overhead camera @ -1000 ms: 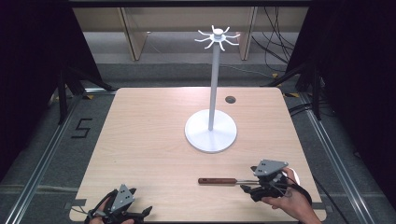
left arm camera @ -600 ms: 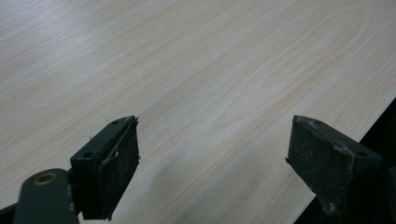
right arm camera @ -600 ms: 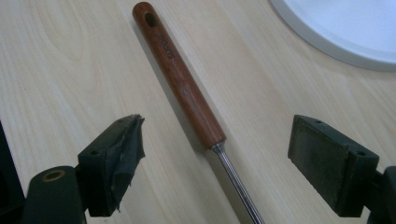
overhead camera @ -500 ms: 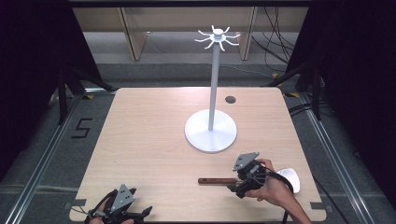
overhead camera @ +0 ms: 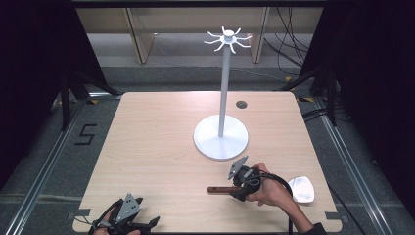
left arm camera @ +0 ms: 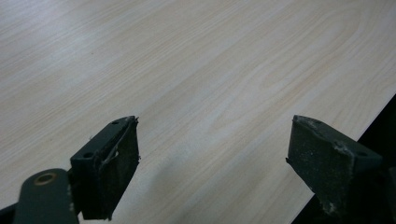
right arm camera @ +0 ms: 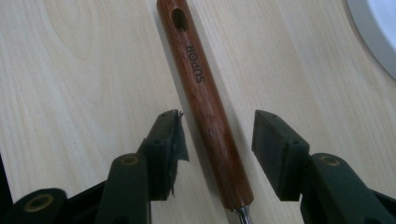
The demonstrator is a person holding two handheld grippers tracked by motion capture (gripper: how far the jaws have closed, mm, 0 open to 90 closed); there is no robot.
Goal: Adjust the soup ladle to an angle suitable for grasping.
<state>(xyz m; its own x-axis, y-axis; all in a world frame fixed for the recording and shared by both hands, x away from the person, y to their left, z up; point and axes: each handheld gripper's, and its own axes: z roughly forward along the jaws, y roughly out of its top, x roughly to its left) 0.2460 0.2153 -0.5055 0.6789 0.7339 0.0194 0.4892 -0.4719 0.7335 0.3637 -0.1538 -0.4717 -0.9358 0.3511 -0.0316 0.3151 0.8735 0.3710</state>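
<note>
Worktop: pale wood-grain worktop (overhead camera: pixel 147 147), rounded corners, with a small dark round hole (overhead camera: pixel 241 104) near the far edge.

Stand: tall white metal stand with a round flat base (overhead camera: pixel 220 137) sits around the middle of the worktop, with a ring of little hooks at the top of the pole.

Utensil: reddish-brown wooden handle (right arm camera: pixel 205 98) with "SUPOR" printed on it and a slotted hanging hole at its far end. It lies flat on the worktop near the front edge, just in front of the stand's base. The near end goes into a bit of shiny metal. The white spoon-like head (overhead camera: pixel 301 189) lies further right, past the hand (probably the same utensil, but the join is hidden).

Right gripper: black two-jaw right gripper (right arm camera: pixel 217 140) is down low over the handle. Jaws are spread apart with the handle running between them. It sits closer to the left jaw, and neither pad looks to be pressing on it. Not grasping, released.

Left gripper: black two-jaw left gripper (left arm camera: pixel 212 163) sits at the front left corner of the worktop, well apart from the utensil. Jaws are spread wide, with bare wood between them (nothing held).
</note>
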